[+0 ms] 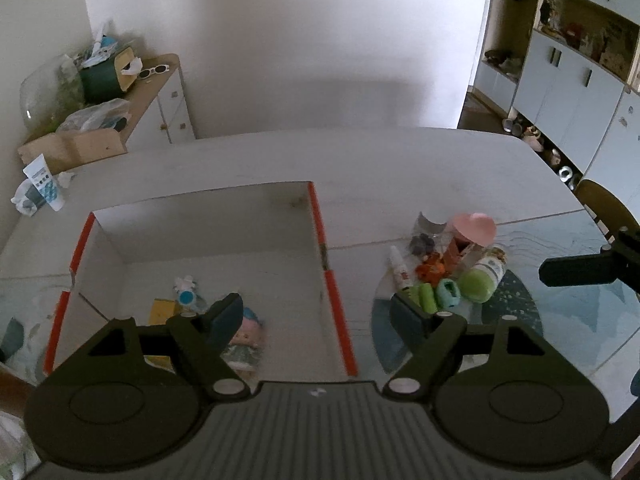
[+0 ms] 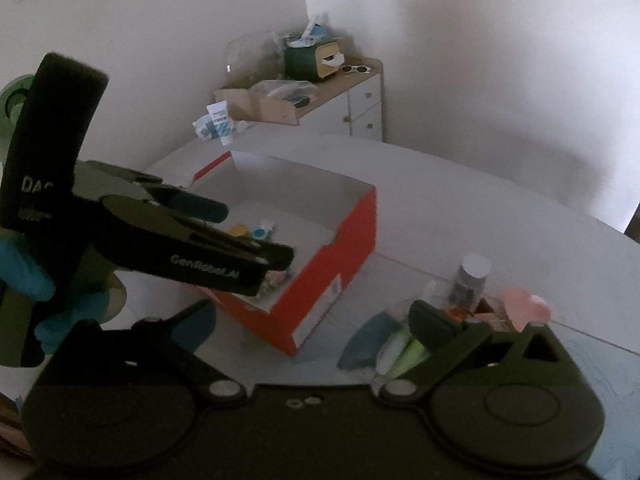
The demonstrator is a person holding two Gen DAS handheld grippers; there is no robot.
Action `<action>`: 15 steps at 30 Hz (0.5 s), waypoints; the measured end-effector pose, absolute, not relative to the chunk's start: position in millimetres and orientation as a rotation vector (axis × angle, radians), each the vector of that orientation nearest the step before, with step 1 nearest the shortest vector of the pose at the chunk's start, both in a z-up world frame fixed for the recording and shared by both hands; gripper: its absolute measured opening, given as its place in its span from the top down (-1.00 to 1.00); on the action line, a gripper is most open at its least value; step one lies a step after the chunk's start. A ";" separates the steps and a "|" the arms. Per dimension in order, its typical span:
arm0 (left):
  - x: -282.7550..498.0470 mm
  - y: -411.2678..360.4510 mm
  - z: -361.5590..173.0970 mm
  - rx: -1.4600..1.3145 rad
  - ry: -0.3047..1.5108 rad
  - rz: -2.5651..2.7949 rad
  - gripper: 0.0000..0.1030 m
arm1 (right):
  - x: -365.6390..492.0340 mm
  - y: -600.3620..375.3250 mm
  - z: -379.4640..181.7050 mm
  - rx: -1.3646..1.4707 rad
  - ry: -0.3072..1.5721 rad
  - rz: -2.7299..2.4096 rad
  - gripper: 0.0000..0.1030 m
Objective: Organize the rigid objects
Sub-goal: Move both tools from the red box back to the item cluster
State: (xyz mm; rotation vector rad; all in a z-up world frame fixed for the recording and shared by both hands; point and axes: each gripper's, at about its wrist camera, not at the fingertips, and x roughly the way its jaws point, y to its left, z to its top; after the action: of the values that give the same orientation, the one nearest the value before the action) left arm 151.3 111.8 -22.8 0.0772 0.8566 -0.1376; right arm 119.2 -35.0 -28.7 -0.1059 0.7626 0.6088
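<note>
- I am looking over a pale worktop (image 1: 400, 168) set against a white wall, with a patterned glassy mat on its near part.
- Nearest to my left camera, the left claw (image 1: 318, 314) hangs with its fingers spread wide and nothing between them, above the near edge of the box.
- Just under it sits the open white box with orange-red sides (image 1: 320, 216); in the right view its red wall (image 2: 340, 264) faces me.
- Inside the box, near the front, lie a doll with blue hair (image 1: 246, 336), a yellow item (image 1: 162, 310) and a small white-and-blue figure (image 1: 186, 290).
- To the right of the box, on the mat, is a cluster of loose things: a green-lidded jar (image 1: 482, 278) on its side, a teal piece (image 1: 447, 293), light green pieces (image 1: 424, 296), a small white bottle (image 1: 398, 266), an orange toy (image 1: 432, 270) and a pink cap-shaped item (image 1: 474, 228).
- The right claw (image 2: 310, 320) is also spread apart and empty, its right finger over the green pieces (image 2: 404, 352).
- Farther back, a wooden-topped cabinet (image 1: 164, 92) in the corner carries bags, a green tissue box (image 1: 102, 76) and white sunglasses (image 1: 154, 72).
- Beyond the right end of the worktop stand blue-grey cupboards (image 1: 568, 92).
</note>
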 end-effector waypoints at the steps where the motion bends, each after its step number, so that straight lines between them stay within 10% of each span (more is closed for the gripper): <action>1: 150.7 108.6 -23.2 0.076 0.860 -0.136 -0.56 | 119.3 -38.4 -29.7 -0.101 0.762 0.607 -0.99; 15: 147.1 45.1 -34.1 0.065 0.860 -0.207 -0.62 | 119.2 -108.6 -41.6 -0.071 0.765 0.579 -0.99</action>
State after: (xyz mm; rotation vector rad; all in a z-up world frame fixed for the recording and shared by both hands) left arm 147.1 45.1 -34.1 0.0652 0.8597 -0.2073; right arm 119.2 -108.6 -41.6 -0.0714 0.7645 0.5787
